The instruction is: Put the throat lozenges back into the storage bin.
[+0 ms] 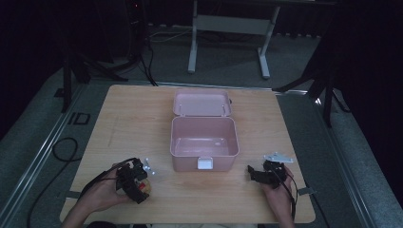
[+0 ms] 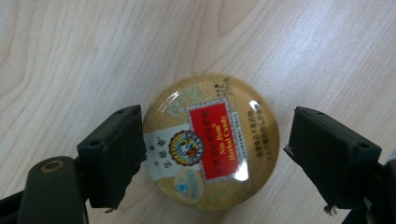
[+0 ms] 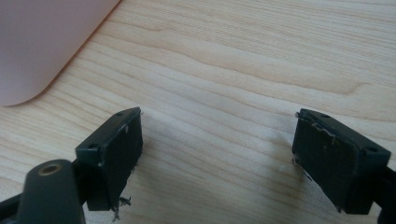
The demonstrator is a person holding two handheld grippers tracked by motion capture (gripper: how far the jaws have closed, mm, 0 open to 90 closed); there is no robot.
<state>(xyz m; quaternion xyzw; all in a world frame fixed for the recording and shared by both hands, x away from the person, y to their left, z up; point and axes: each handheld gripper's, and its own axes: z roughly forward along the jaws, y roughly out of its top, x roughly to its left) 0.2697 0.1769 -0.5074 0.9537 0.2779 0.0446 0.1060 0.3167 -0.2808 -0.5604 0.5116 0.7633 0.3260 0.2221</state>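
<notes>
Spread wide, the left gripper [image 2: 212, 154] brackets a round gold herbal-candy tin with a red label [image 2: 210, 140] lying flat on the pale wooden bench [image 2: 70, 56]; one jaw nearly touches its rim, the other stands apart. Centre before squeezing, I'd judge. The right gripper [image 3: 217, 156], also spread, hovers empty beside the open pink plastic box [image 1: 204, 137].

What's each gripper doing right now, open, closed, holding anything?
Left gripper: open, jaws straddling the round candy tin, not clamped.
Right gripper: open, holding nothing.

Dim, dark-edged high view; both gripper views bright and sharp, white glare on the round golden glossy tin [image 2: 210, 142].
</notes>
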